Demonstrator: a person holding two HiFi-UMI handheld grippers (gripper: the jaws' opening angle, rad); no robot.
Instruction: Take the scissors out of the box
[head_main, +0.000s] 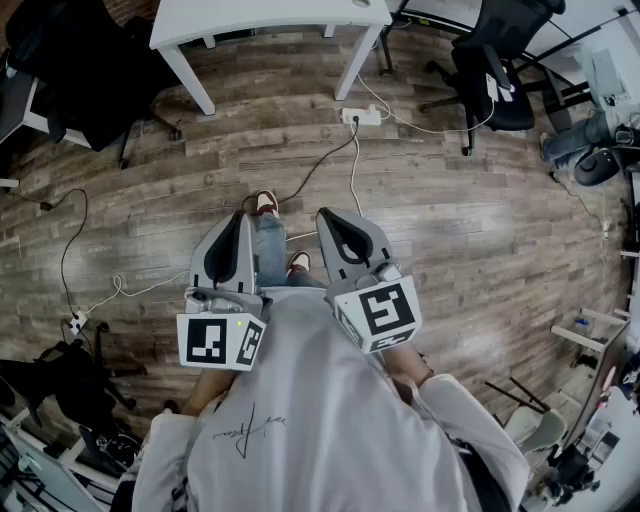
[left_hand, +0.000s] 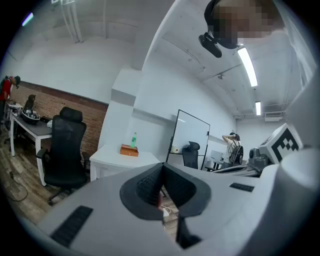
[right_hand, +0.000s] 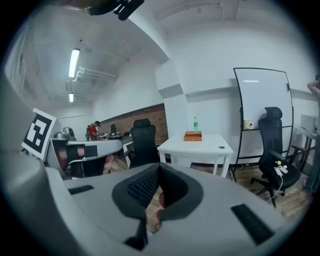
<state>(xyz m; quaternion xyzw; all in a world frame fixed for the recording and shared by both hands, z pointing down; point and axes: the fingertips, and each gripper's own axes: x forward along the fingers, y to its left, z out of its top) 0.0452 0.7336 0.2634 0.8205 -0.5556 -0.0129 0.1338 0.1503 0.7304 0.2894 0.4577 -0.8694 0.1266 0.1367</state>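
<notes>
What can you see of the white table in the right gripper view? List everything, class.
The white table stands on the wooden floor before a white wall. It has a flat rectangular top and straight legs, smooth and painted-looking. A low brown box rests on its far side, with a green bottle upright at the box; whether on or behind it is unclear. A small dark spot marks the top's right side.

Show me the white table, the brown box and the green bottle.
white table (right_hand: 173, 146), right gripper view, bare tabletop.
brown box (right_hand: 192, 136), right gripper view, front side.
green bottle (right_hand: 195, 123), right gripper view, its body.
</notes>
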